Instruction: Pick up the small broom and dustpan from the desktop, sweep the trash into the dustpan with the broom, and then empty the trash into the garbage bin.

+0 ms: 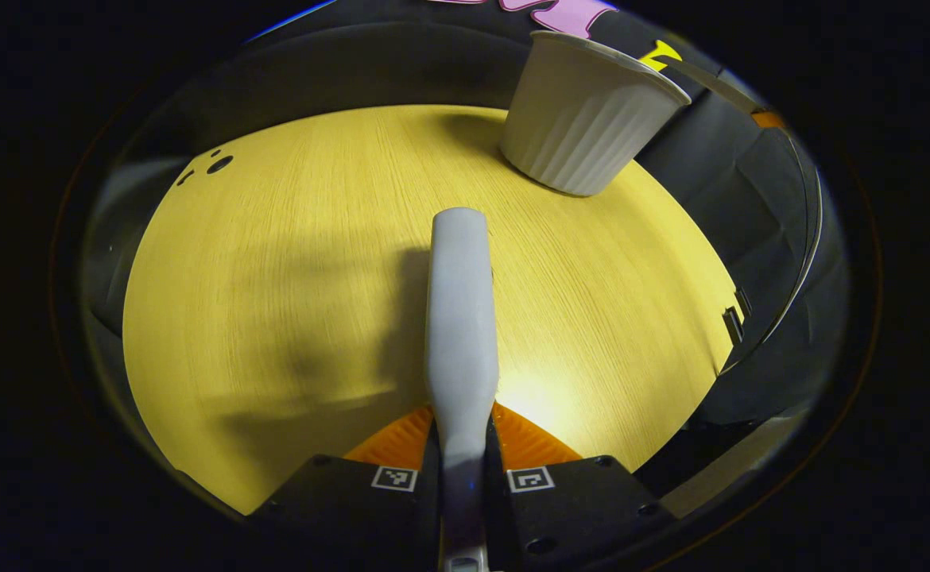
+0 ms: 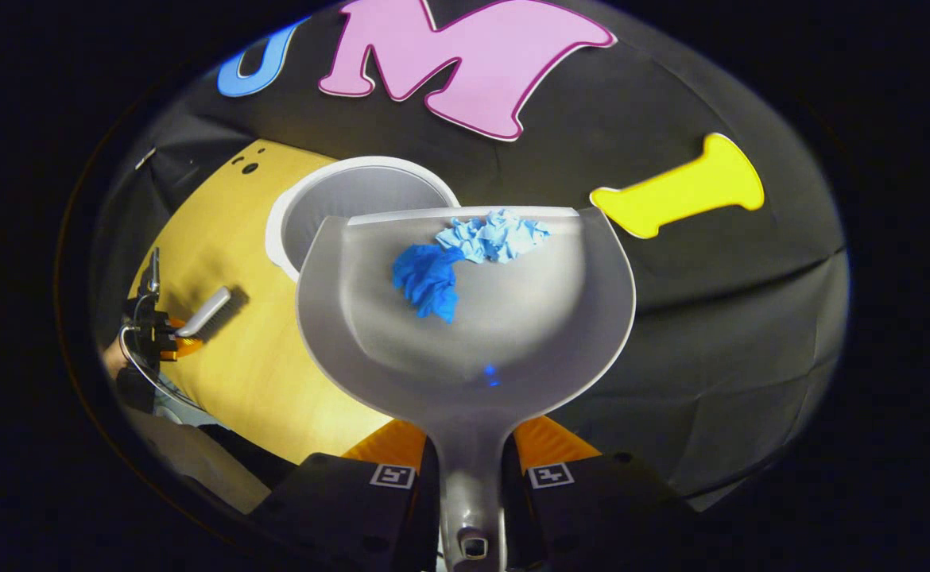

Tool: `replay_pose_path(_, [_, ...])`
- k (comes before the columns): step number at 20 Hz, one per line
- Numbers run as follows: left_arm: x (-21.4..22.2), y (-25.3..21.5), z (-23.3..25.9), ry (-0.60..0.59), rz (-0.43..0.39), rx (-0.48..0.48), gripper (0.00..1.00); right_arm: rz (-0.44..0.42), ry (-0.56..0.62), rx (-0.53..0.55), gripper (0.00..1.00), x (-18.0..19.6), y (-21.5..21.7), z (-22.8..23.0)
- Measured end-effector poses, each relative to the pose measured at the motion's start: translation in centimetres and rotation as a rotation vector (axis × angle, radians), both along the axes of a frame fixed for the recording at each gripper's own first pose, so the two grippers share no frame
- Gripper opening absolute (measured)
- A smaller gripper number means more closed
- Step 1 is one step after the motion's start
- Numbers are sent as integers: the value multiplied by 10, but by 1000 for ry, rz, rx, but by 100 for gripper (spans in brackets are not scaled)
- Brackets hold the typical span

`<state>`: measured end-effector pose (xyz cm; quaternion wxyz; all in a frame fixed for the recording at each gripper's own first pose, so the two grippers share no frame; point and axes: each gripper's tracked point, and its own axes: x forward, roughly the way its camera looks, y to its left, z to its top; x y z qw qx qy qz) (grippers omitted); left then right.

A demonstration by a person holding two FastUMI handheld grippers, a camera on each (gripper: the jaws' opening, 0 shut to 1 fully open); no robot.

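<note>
Yellow bench [image 1: 274, 262] | left gripper [image 1: 462, 477] fingers clamped broom [image 1: 460, 318] | right gripper [image 2: 471, 475] fingers held dustpan [image 2: 465, 318], blue trash [image 2: 465, 254] near lip, beside garbage bin [image 2: 354, 191] | advice: centre lip over bin, tip slowly.
</note>
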<state>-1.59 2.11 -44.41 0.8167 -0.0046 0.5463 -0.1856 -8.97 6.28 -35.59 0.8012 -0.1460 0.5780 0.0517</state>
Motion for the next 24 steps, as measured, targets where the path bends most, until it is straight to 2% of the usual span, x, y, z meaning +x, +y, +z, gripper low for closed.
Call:
replay_pose_path(3, [0,0,-1,1,-5,6,24,98,68,-71,37,-1,-19,8])
replay_pose_path(7, [1,3,-3,7,-1,4,27,265,156,-235,37,1,-47,21])
replay_pose_path(8, [1,6,-4,10,1,1,27,279,161,-253,37,2,-51,25])
replay_pose_path(15, [4,9,-7,15,5,-7,27,329,187,-286,36,13,-40,23])
replay_pose_path(16, [4,8,-8,15,5,-7,27,331,188,-286,31,12,-40,23])
replay_pose_path(17, [4,8,-8,15,4,-6,27,332,189,-285,36,12,-40,23])
replay_pose_path(20, [3,8,-7,14,2,-4,27,321,179,-278,37,12,-42,23])
replay_pose_path(21, [3,7,-7,13,2,-2,29,316,172,-270,37,12,-43,24])
replay_pose_path(23, [3,6,-7,12,5,3,24,284,157,-231,36,8,-43,26])
replay_pose_path(24, [2,6,-6,11,8,5,27,260,142,-196,36,7,-41,29])
